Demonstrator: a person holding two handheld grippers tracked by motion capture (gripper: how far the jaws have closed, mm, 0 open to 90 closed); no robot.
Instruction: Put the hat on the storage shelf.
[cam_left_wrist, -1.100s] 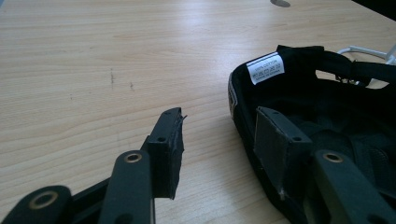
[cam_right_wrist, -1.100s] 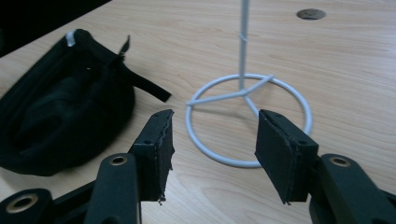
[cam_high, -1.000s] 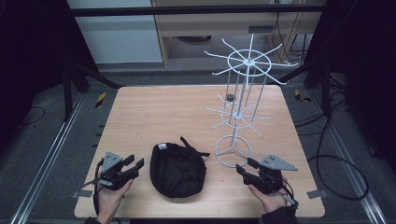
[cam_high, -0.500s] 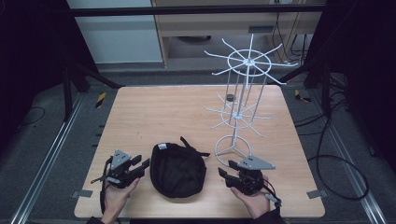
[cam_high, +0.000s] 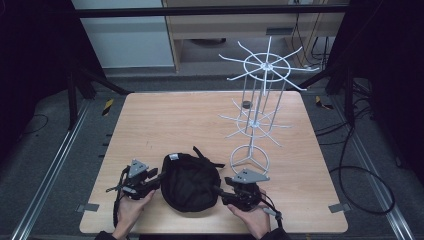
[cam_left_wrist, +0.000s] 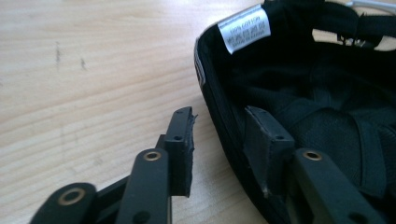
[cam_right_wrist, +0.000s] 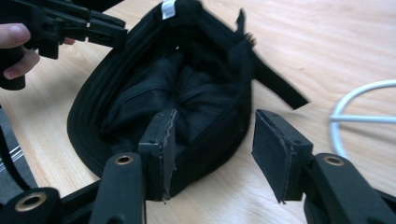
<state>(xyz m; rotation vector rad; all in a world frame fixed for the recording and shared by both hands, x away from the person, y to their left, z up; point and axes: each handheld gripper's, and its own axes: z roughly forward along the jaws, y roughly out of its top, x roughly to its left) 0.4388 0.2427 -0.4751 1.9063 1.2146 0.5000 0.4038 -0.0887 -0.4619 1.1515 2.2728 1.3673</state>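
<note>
grasp step: left gripper (cam_left_wrist: 219, 144), jaws just closing, straddles the black cap (cam_high: 190, 182) rim at lower centre, apparently unpinched; right gripper (cam_right_wrist: 212, 156) likewise open astride. next: pinch both, lift.

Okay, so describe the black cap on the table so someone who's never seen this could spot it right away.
On the wooden table, look at the near edge, between the left gripper and right gripper. The black cap lies there upside down, its hollow upward. Unlike the tall white wire rack beside it, it is soft, dark, with a white label inside.
</note>
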